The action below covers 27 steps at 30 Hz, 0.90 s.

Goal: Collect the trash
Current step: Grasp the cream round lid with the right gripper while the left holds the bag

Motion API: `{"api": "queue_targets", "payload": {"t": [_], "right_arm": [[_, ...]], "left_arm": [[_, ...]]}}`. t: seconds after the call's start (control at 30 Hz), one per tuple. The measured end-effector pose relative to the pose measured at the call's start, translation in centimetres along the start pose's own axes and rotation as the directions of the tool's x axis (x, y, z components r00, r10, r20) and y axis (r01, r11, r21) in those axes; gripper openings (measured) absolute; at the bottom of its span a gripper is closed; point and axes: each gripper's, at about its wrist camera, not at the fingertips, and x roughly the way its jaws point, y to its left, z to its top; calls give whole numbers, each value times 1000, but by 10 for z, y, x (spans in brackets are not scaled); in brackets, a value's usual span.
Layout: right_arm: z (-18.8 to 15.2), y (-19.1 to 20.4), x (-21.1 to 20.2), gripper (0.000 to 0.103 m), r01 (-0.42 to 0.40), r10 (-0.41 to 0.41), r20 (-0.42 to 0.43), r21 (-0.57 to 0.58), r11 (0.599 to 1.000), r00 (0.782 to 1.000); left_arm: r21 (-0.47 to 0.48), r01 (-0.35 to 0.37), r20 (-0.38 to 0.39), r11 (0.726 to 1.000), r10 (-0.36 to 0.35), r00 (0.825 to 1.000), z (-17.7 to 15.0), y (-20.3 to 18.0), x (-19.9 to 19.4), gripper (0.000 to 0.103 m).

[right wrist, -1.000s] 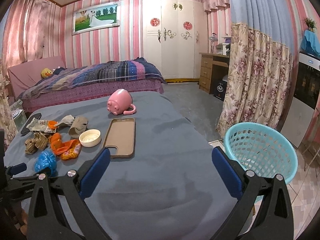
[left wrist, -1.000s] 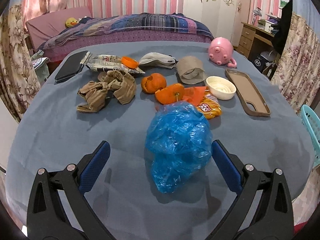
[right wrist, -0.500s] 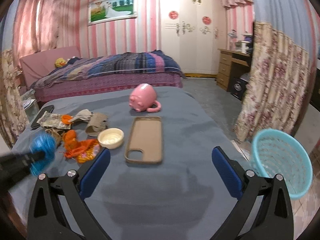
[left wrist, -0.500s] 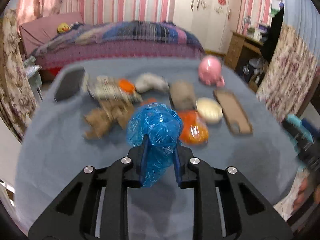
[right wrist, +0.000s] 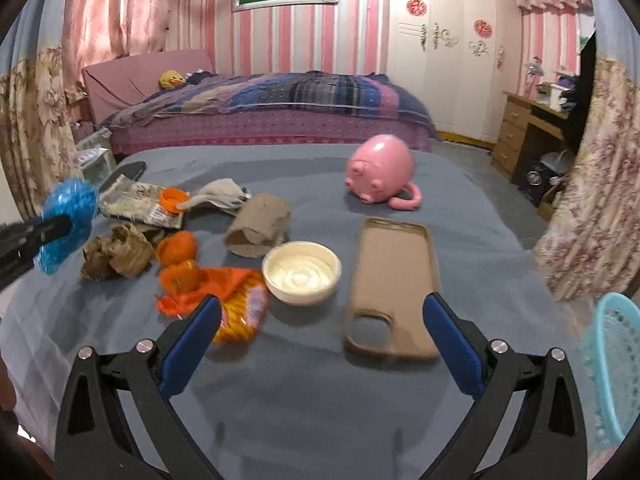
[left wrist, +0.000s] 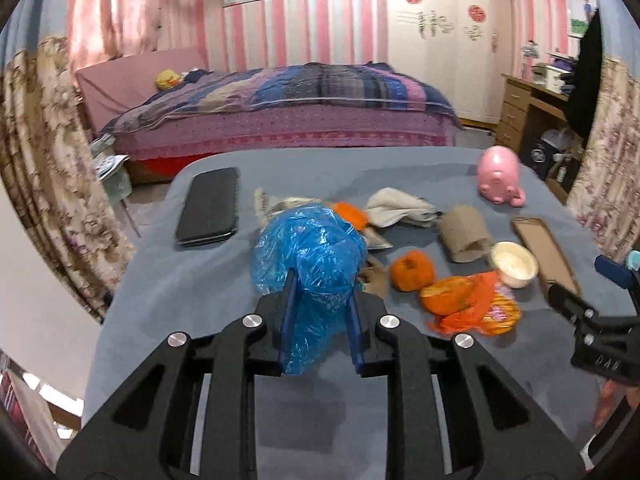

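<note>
Pinching the crumpled blue plastic bag (left wrist: 310,248), the left tongs (left wrist: 320,312) have their blue pads pressed into its lower part, and the bag hangs clear above the grey tabletop (left wrist: 168,300), its shadow falling on the cloth beneath. In the left wrist view the remaining litter lies from twelve to three o'clock of the bag: a printed wrapper (left wrist: 276,206), an orange cap (left wrist: 352,212), a crumpled grey cloth (left wrist: 400,208), a cardboard tube (left wrist: 466,238), two pieces of orange peel (left wrist: 412,270) and an orange snack packet (left wrist: 488,308). A black phone (left wrist: 210,206) lies at ten o'clock. The right tongs (right wrist: 320,332) stand wide apart with nothing between them, above the tabletop near a white bowl (right wrist: 302,272) and a brown phone case (right wrist: 392,284). A turquoise basket (right wrist: 608,364) sits off the tabletop's edge at four o'clock in the right wrist view.
</note>
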Motion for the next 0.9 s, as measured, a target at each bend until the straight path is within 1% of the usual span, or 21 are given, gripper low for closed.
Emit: {"api": "queue_targets", "payload": {"t": [0.03, 0.1, 0.13, 0.17, 0.2, 0.33, 0.43, 0.5, 0.57, 0.6, 0.63, 0.77, 0.83, 0.9], "right_arm": [[3, 3, 6, 97, -6, 6, -1, -11, 1000, 1000], [7, 8, 18, 88, 0, 0, -9, -44, 999, 1000], [9, 9, 29, 79, -3, 2, -28, -55, 998, 1000], [9, 8, 37, 72, -13, 10, -46, -51, 999, 999], [9, 5, 42, 70, -26, 23, -64, -42, 999, 998], [12, 1, 63, 70, -77, 75, -105, -13, 997, 992], [12, -2, 73, 70, -102, 101, -130, 4, 995, 986], [13, -4, 78, 70, -101, 101, -137, 10, 995, 985], [14, -4, 81, 64, -97, 96, -140, 0, 995, 986], [15, -3, 81, 63, -90, 87, -140, -12, 996, 986], [15, 2, 81, 60, -81, 75, -138, -38, 996, 988], [15, 11, 80, 60, -66, 53, -134, -91, 994, 989], [15, 10, 80, 60, -72, 60, -137, -85, 994, 989], [16, 4, 84, 61, -98, 89, -154, -51, 994, 984]], "left_arm": [[-8, -6, -8, 1000, 5, 1000, 1, 3, 4, 21], [-32, 5, -23, 999, -6, 1000, 1, 9, 9, 21], [-42, 8, -23, 999, -9, 1000, 2, 10, 10, 21], [-47, 8, -20, 999, -9, 1000, 2, 11, 10, 21], [-50, 8, -13, 999, -8, 1000, 3, 12, 11, 21], [-53, 20, -5, 998, -20, 1000, 3, 13, 13, 21], [-84, 40, -27, 996, -42, 999, 4, 16, 18, 21], [-119, 59, -33, 991, -64, 997, 5, 19, 20, 20], [-139, 66, -33, 988, -71, 997, 4, 21, 21, 20], [-146, 64, -35, 987, -70, 997, 4, 22, 22, 20], [-148, 65, -35, 987, -71, 997, 4, 23, 21, 20], [-134, 60, -20, 989, -63, 998, 4, 19, 18, 20], [-119, 49, -10, 992, -51, 999, 4, 15, 15, 20], [-115, 51, -6, 992, -52, 999, 5, 12, 14, 20]]}}
